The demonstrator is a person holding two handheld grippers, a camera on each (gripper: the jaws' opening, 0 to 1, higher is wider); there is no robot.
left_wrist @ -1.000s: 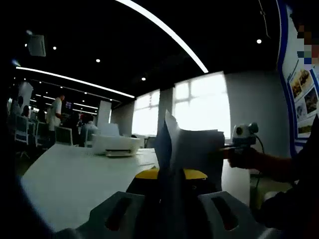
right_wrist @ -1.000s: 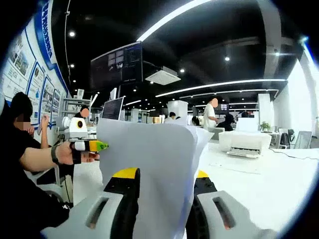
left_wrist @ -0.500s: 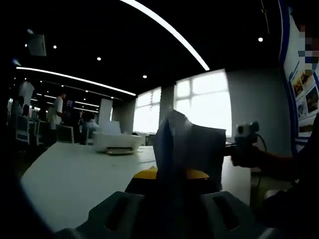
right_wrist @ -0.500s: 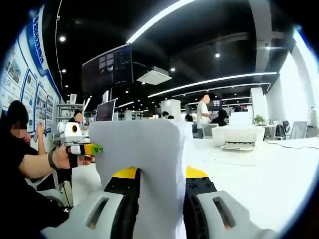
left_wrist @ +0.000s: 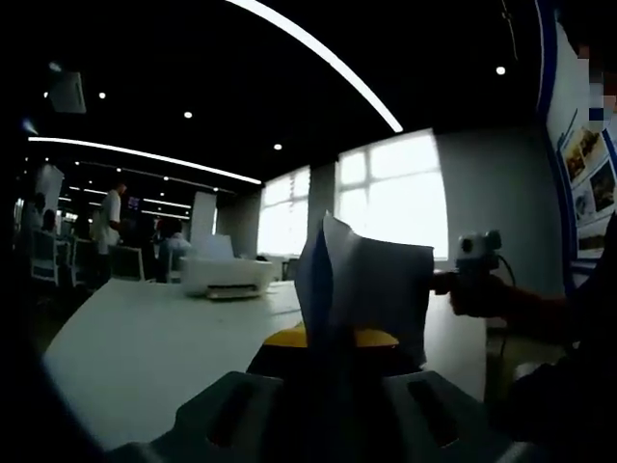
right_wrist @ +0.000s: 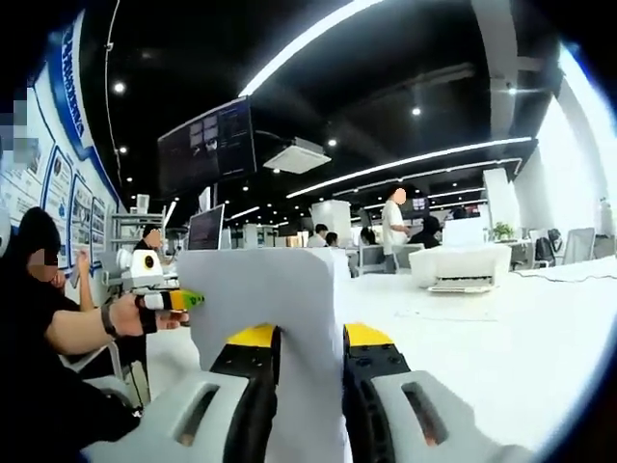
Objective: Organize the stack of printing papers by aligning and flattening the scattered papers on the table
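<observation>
In the left gripper view the left gripper (left_wrist: 330, 371) has its fingers closed on the stack of papers (left_wrist: 371, 285), which stands on edge above the white tabletop (left_wrist: 145, 338); the sheets fan apart at the top, so this looks like the squaring-up step, with the right gripper (left_wrist: 453, 285) gripping the far side. In the right gripper view the right gripper (right_wrist: 310, 371) pinches the same stack between narrow fingers, and the left gripper (right_wrist: 178, 301) holds the far edge. Next, I'd guess, tap the lower edge on the tabletop, then lay it flat. Wall posters (right_wrist: 72, 207) and a printer (right_wrist: 461, 267) show; no writing is legible.
</observation>
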